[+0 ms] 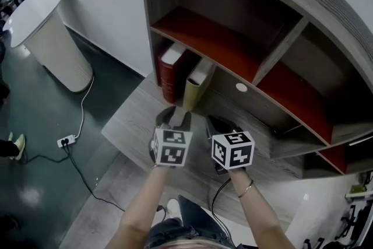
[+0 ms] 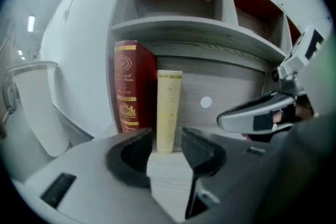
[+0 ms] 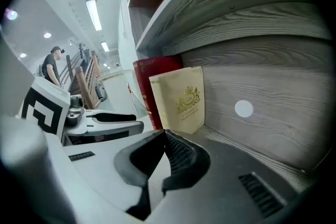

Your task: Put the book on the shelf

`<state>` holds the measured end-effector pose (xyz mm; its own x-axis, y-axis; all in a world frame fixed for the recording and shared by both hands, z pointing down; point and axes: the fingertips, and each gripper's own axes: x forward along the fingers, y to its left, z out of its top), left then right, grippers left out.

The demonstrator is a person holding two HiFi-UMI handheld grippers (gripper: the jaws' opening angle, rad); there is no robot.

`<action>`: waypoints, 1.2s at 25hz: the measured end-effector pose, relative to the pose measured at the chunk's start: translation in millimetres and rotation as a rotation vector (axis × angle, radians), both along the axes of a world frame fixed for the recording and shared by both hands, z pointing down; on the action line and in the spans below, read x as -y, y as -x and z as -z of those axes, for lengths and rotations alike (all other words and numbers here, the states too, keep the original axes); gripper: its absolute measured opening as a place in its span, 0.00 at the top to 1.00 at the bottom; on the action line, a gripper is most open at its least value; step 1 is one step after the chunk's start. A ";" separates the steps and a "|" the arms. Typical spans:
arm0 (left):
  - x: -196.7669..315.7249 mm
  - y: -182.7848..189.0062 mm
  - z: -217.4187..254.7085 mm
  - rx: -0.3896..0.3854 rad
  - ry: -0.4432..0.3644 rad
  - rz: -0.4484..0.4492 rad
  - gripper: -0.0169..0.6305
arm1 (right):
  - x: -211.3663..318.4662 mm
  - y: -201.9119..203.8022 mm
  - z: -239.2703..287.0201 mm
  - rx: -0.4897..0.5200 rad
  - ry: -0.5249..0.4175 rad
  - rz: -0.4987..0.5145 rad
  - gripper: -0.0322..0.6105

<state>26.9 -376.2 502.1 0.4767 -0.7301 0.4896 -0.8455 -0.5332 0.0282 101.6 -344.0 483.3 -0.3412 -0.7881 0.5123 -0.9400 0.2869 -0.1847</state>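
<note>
Cream book (image 2: 169, 110) stands upright beside the red book (image 2: 134, 86), just beyond the left gripper (image 2: 167, 135), whose jaws are apart and empty; right gripper (image 3: 163, 135) closed, empty.

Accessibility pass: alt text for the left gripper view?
The left gripper, jaws open with nothing between them, faces a cream book standing upright beside a red book on a grey wooden shelf. The right gripper shows at right.
</note>
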 end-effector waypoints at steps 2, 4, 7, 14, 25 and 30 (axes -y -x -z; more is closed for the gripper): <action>-14.3 9.3 7.9 0.006 -0.020 0.009 0.81 | -13.1 7.2 8.4 0.021 -0.020 0.000 0.94; -28.6 18.2 13.6 0.007 -0.027 0.015 0.89 | -26.5 14.7 14.2 0.032 -0.034 0.004 0.94; -48.6 26.8 24.5 -0.008 -0.044 -0.006 0.95 | -43.8 25.0 20.9 0.039 -0.054 0.008 0.94; -102.8 47.8 45.8 -0.061 -0.040 -0.051 0.95 | -83.8 46.0 40.2 0.045 -0.115 0.023 0.94; -175.0 87.4 75.9 -0.169 -0.044 -0.051 0.96 | -145.3 76.4 68.3 0.067 -0.202 0.040 0.94; -201.6 104.7 85.4 -0.217 -0.044 -0.037 0.96 | -173.1 88.8 69.1 0.107 -0.203 0.031 0.94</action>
<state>-77.8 -174.6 416.6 0.5944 -0.7284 0.3408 -0.8019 -0.5684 0.1838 12.9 -170.9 414.3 -0.4112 -0.8594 0.3037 -0.9081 0.3572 -0.2187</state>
